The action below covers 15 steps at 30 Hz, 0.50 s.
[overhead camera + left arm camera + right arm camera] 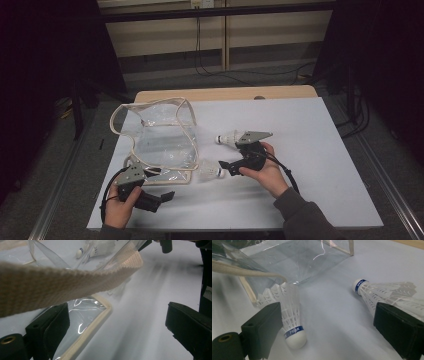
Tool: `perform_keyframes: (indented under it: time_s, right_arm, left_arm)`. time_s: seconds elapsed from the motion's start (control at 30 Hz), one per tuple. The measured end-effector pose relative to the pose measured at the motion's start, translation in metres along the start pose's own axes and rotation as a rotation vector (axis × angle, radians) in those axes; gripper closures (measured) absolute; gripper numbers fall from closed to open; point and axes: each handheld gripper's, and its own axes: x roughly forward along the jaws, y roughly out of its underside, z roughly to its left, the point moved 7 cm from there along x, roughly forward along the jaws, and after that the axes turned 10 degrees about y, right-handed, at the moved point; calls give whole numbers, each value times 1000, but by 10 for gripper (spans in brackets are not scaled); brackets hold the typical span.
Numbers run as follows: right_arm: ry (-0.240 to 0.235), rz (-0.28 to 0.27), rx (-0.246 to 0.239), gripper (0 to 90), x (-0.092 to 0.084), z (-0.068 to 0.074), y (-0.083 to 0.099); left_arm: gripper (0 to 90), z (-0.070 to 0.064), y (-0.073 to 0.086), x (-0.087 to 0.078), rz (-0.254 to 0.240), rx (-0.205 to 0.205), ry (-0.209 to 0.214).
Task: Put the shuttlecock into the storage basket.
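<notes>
Two shuttlecocks, near (292, 322) and far (384, 293), lie outside clear bag (165, 140). Right gripper (226, 166), jaws spread, must pinch near one; left gripper (167, 196) also spread, by bag strap (62, 282).

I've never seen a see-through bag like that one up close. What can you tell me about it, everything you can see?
The clear bag looks like soft transparent plastic, edged with cream woven trim and carrying a cream strap that loops above it. It sits slumped on the white table, mouth gaping toward the person. The left gripper, jaws open, is by its near corner, with the strap crossing just above them. One shuttlecock lies at the bag's open edge, feathers toward it; whether they touch is unclear.
</notes>
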Motion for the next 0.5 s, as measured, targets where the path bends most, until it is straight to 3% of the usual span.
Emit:
perform_keyframes:
  time_s: [0.5]
  right_arm:
    - [-38, 19, -38, 94, 13, 24, -6]
  left_arm:
    - [54, 0, 0, 0, -4, -1, 2]
